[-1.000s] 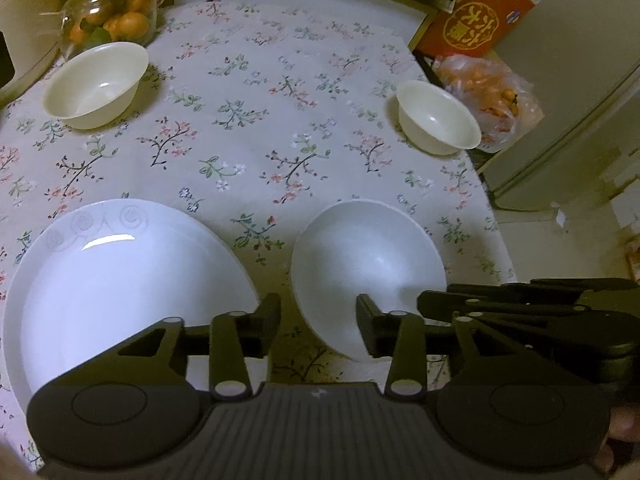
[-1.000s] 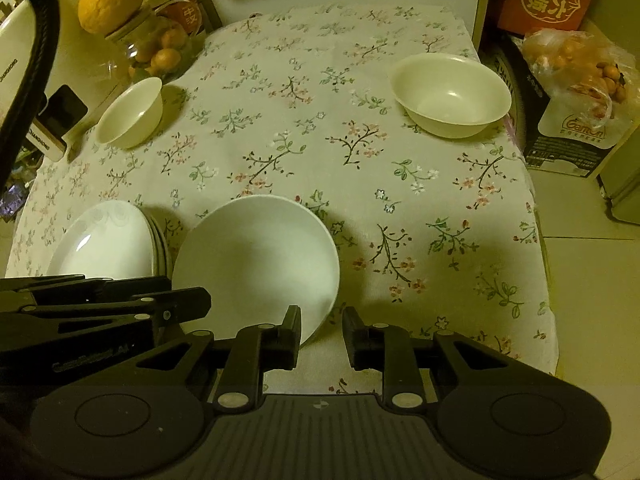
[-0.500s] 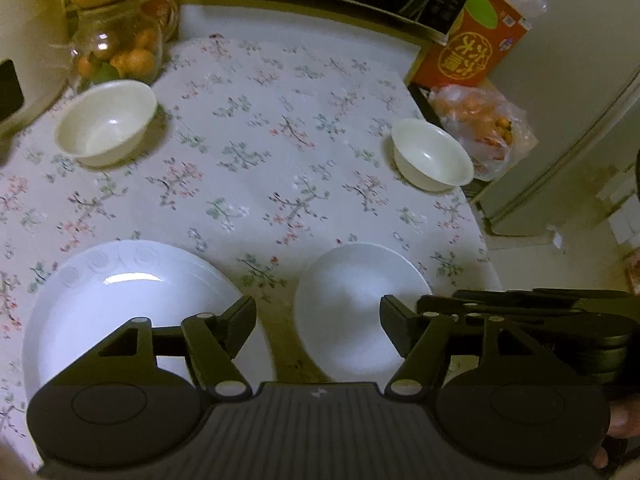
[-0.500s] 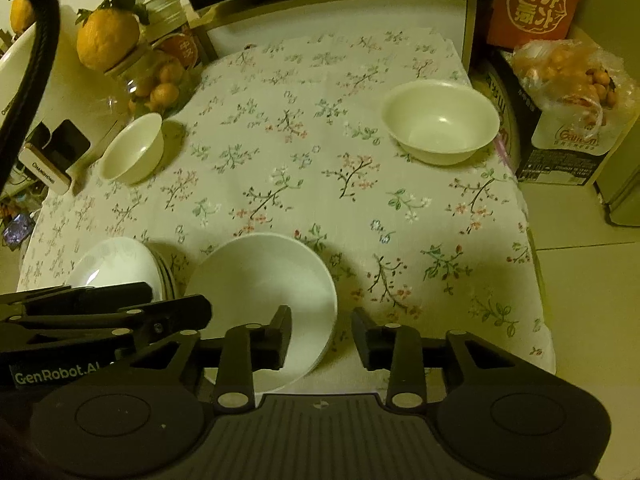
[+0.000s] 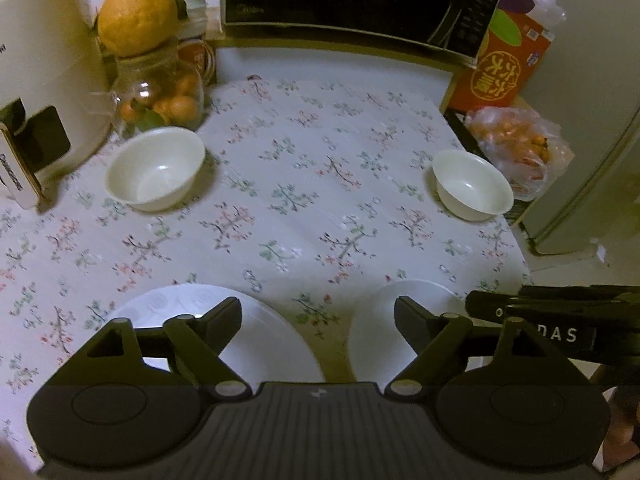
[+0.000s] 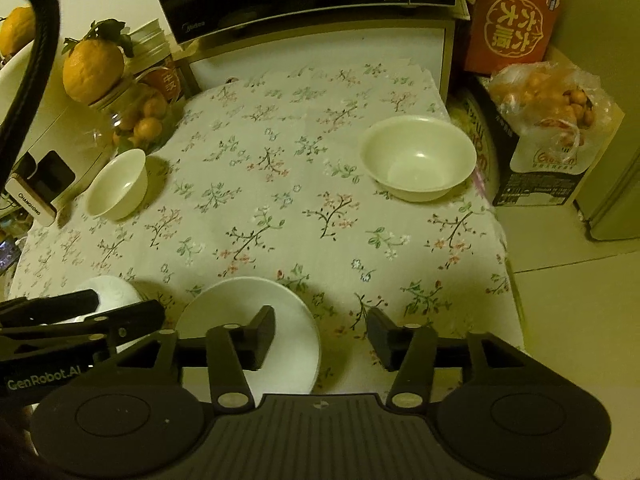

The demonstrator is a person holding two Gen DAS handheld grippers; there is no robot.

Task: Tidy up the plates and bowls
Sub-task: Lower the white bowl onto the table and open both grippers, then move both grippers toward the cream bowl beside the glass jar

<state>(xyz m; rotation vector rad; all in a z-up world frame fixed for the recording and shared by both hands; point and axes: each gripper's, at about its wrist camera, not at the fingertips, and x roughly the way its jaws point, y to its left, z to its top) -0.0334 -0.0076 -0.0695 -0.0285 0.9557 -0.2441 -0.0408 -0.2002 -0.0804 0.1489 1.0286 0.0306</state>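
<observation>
A large white plate (image 5: pixel 264 344) lies at the near left of the floral tablecloth (image 5: pixel 320 208); it also shows in the right wrist view (image 6: pixel 116 292). A smaller white plate (image 5: pixel 376 332) (image 6: pixel 280 320) lies to its right. One cream bowl (image 5: pixel 154 170) (image 6: pixel 118 188) stands far left, another (image 5: pixel 472 186) (image 6: pixel 418 158) far right. My left gripper (image 5: pixel 318 318) is open and empty above the near edge, between the two plates. My right gripper (image 6: pixel 320 332) is open and empty above the smaller plate's right rim.
A glass jar of oranges (image 5: pixel 160 92) with a large citrus on top, a white appliance (image 5: pixel 44 64) and a microwave (image 5: pixel 352 0) line the back. A red box (image 5: pixel 500 68) and a bag of fruit (image 5: pixel 516 148) stand off the table's right edge.
Both grippers have pulled back and up from the plates, so more of the table shows. Both sets of jaws have opened wider. The dishes have not moved.
</observation>
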